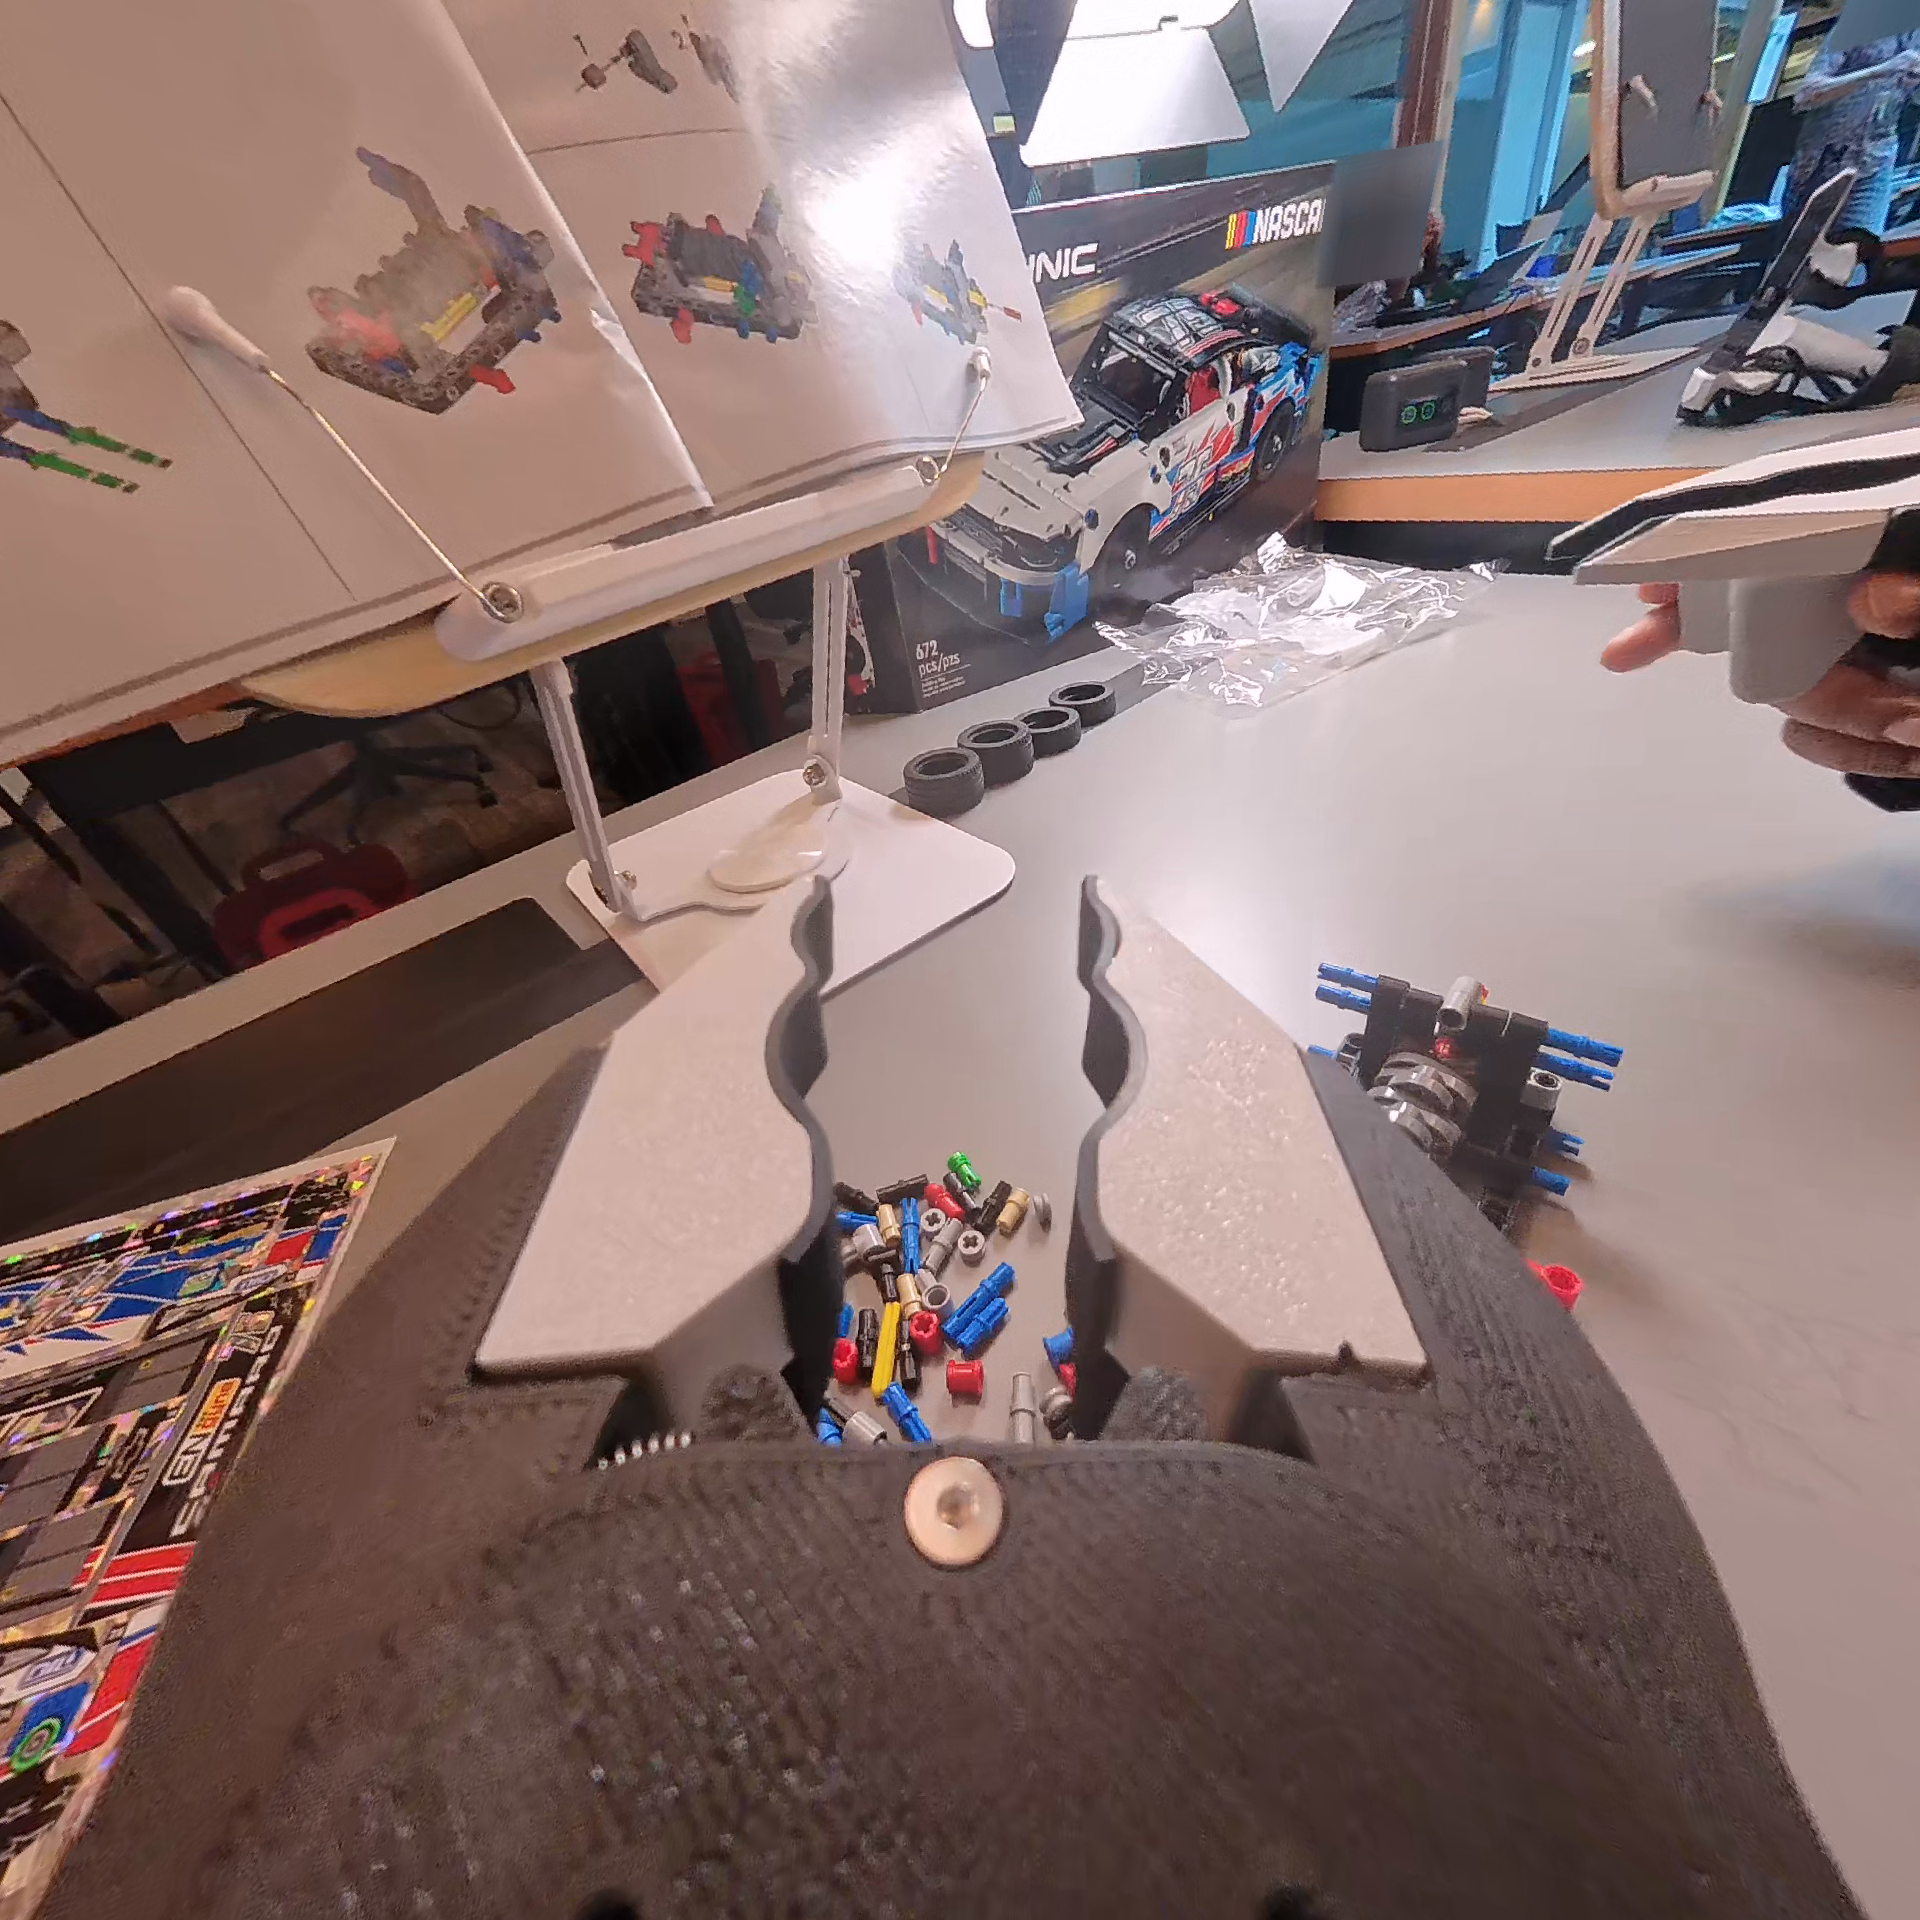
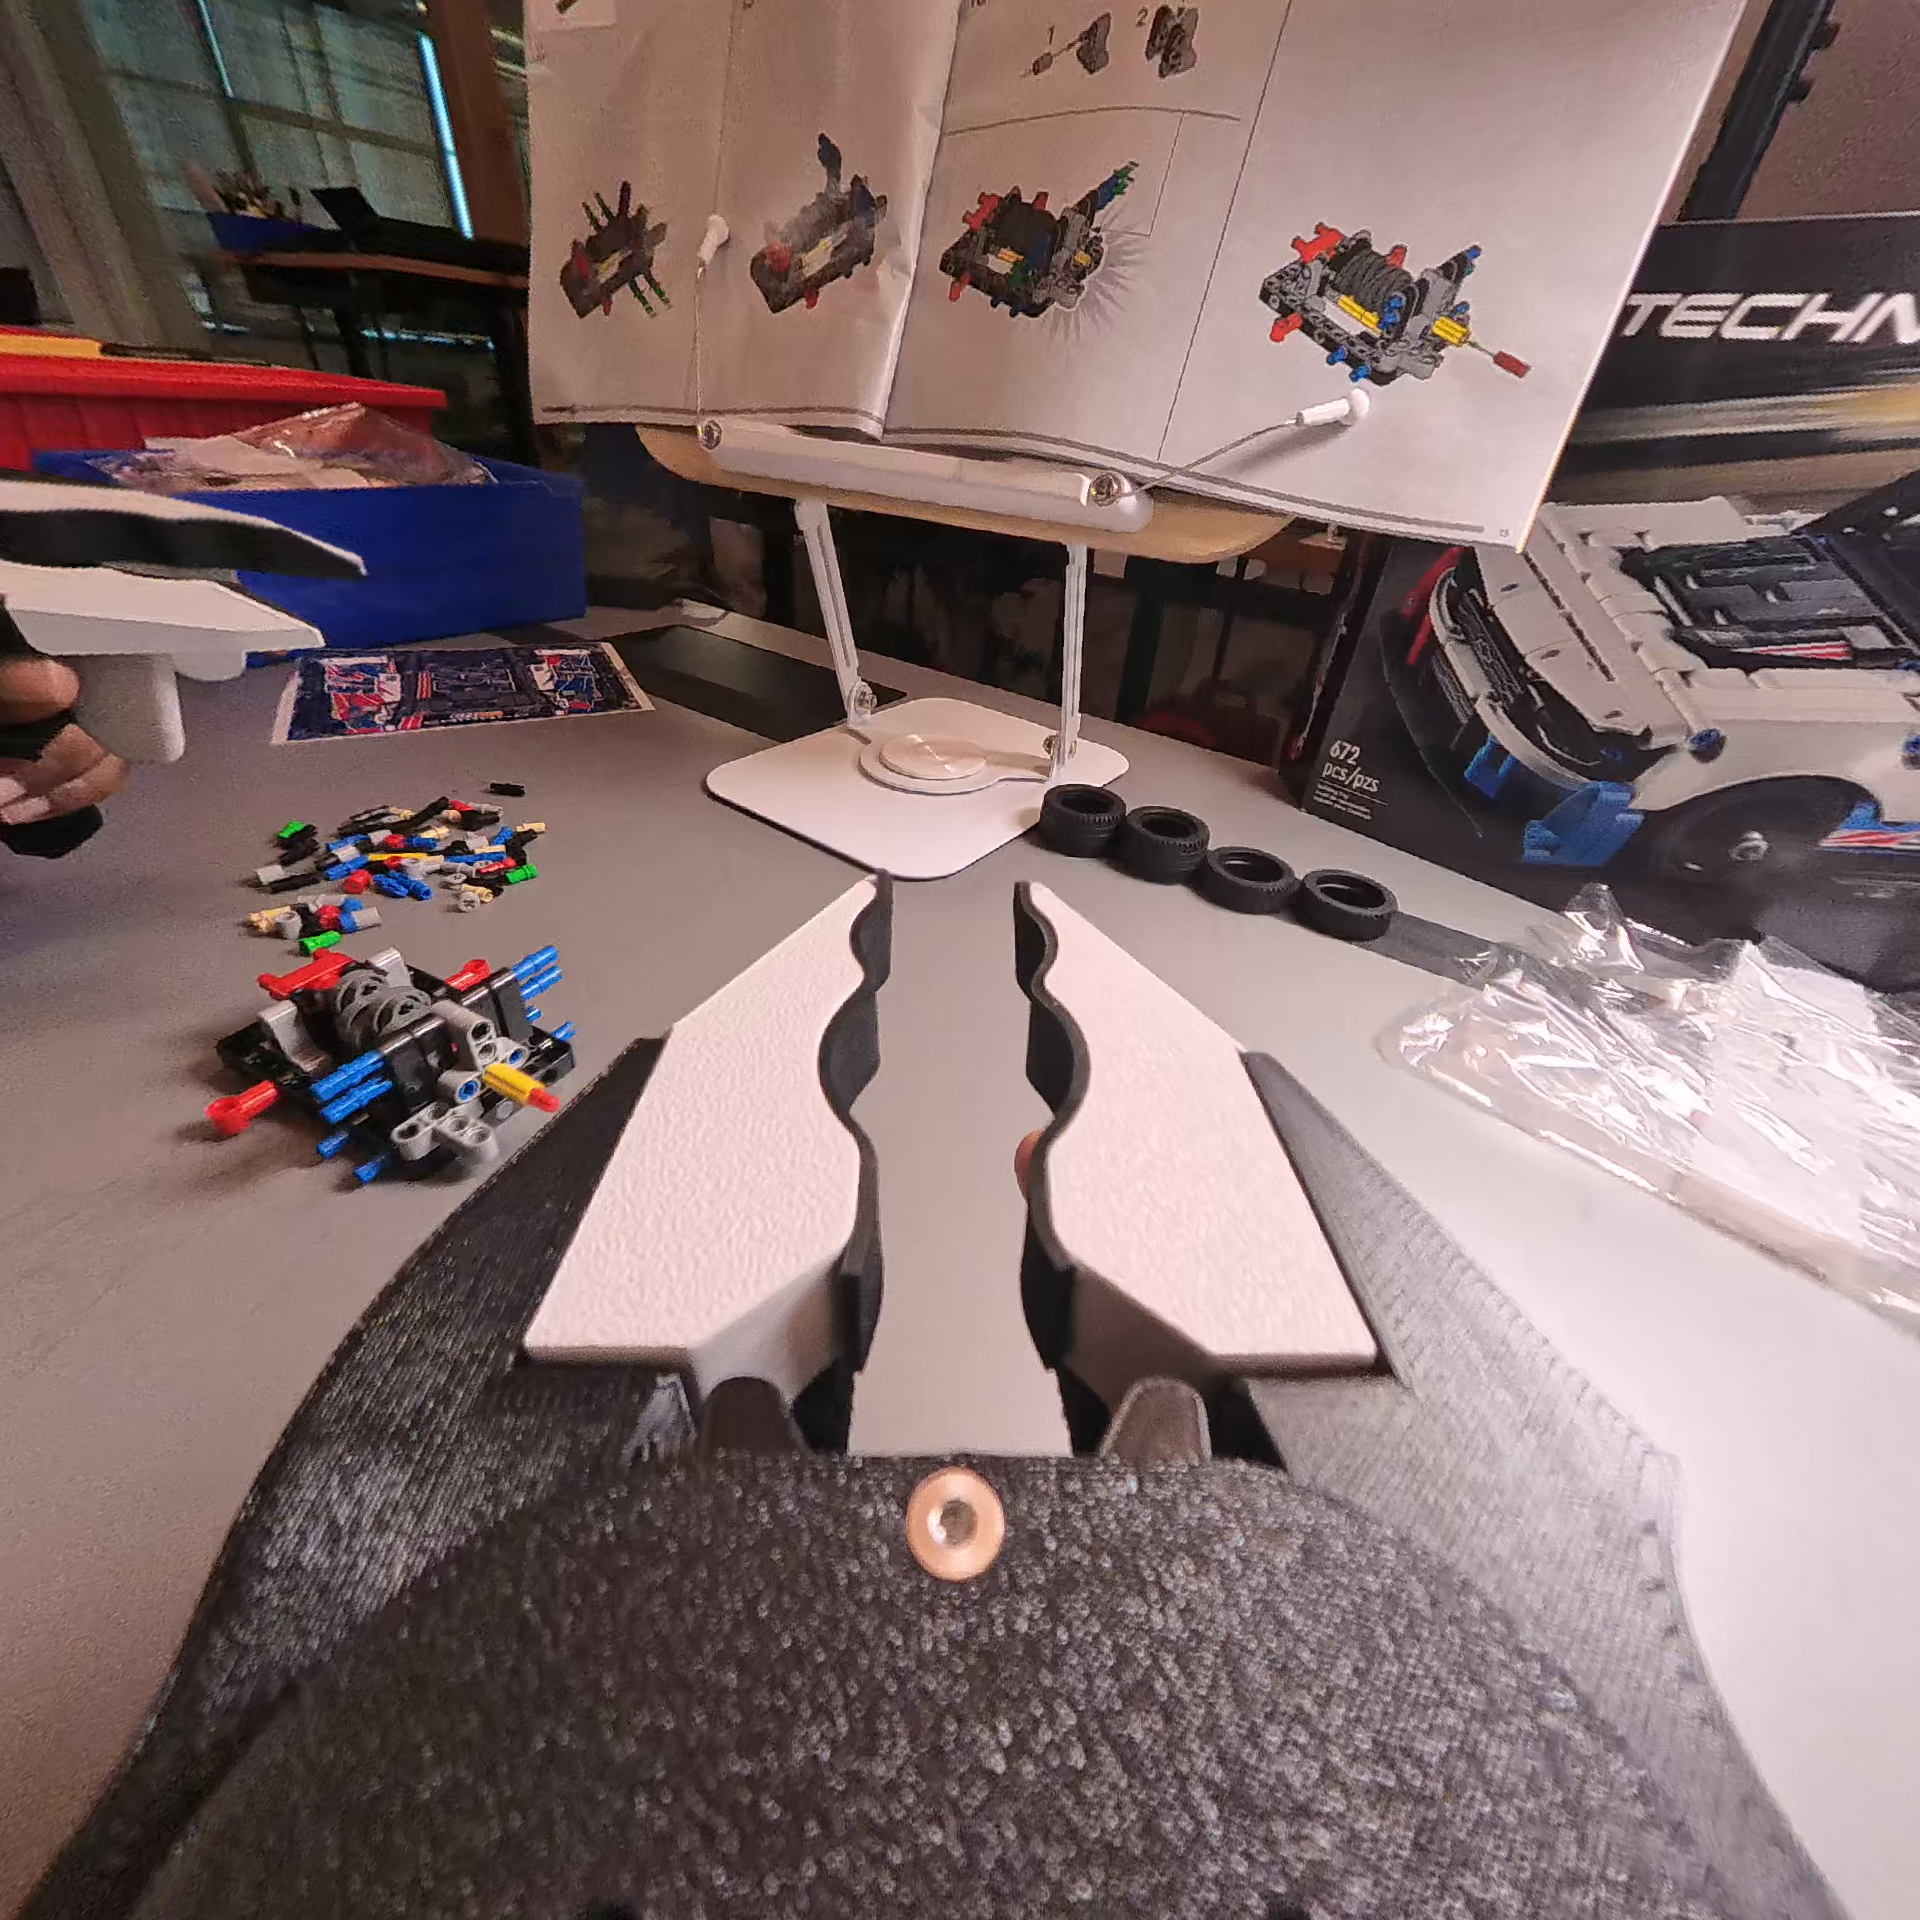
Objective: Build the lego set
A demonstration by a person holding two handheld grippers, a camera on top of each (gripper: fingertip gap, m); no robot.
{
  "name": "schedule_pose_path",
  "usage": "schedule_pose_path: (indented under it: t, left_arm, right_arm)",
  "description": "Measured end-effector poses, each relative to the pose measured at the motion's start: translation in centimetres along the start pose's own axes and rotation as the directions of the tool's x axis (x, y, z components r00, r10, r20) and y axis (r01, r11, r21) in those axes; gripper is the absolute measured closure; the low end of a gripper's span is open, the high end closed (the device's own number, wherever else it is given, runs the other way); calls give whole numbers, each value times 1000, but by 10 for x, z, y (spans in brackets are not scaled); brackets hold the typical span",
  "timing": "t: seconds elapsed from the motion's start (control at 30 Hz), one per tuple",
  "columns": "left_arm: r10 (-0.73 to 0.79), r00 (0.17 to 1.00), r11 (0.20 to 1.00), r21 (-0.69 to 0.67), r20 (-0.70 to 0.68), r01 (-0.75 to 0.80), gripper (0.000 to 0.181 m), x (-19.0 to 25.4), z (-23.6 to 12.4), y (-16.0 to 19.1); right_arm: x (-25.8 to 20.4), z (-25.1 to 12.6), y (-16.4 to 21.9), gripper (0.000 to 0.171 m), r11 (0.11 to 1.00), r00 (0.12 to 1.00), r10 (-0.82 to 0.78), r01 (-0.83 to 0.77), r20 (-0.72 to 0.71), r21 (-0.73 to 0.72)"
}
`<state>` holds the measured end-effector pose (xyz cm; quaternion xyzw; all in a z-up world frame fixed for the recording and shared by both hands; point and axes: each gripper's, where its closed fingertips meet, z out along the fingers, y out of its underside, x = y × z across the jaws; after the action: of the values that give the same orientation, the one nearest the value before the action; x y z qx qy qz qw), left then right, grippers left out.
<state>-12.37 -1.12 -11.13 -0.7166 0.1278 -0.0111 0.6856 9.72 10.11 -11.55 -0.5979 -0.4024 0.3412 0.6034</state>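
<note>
Two grippers are in play, and we hold both above the grey table (image 2: 727, 914) with nothing between their fingers. Our left gripper (image 1: 954, 904) has its jaws spread wide, hovering over the pile of loose pieces (image 1: 935, 1288): small pins, axles and connectors in blue, red, yellow, green, tan, grey and black, seen through the gap between the fingers. Our right gripper (image 2: 951, 899) has its jaws parted by a narrower gap, with bare table under it, and points toward the white base of the book stand (image 2: 914, 800).

We log the partly built assembly (image 2: 390, 1060) on the table just beside the loose pieces, on the near side in the right wrist view: black frame, grey gear parts in the middle, blue pins sticking out of the sides, red pieces at the corners, one yellow axle. It lies apart from both grippers. One red piece (image 1: 1555, 1285) lies alone near it.

The stand holds the open instruction booklet (image 2: 1039, 239), pinned by two wire clips. Four black tyres (image 2: 1210, 857) stand in a row beside the stand's base, touching one another. Behind them stands the set's box (image 2: 1662, 665), with a crumpled clear plastic bag (image 2: 1683, 1070) in front of it. A sticker sheet (image 1: 135, 1382) lies flat at our left, and blue and red bins (image 2: 436, 540) sit farther back
</note>
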Motion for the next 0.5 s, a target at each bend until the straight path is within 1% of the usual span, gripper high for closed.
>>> schedule_pose_path:
  t: [0.13, 0.27, 0.37, 0.5]
  left_arm:
    - [-25, 999, 1000, 4, 42, 25, 145, -18, 9, -10]
    - [-81, 991, 996, 42, 103, 77, 147, -47, 27, -37]
    - [-138, 981, 988, 90, 137, 127, 146, -71, 48, -63]
    - [-183, 963, 982, 78, 200, 171, 145, -105, 85, -83]
  right_arm:
    - [18, 30, -11, 153, 999, 999, -45, 45, -7, -17]
    - [54, 72, -36, 153, 1000, 999, 26, -26, -40, -11]
    - [83, 109, -58, 149, 997, 993, 78, -78, -84, -3]
    - [106, 158, -76, 141, 984, 980, 175, -177, -95, -17]
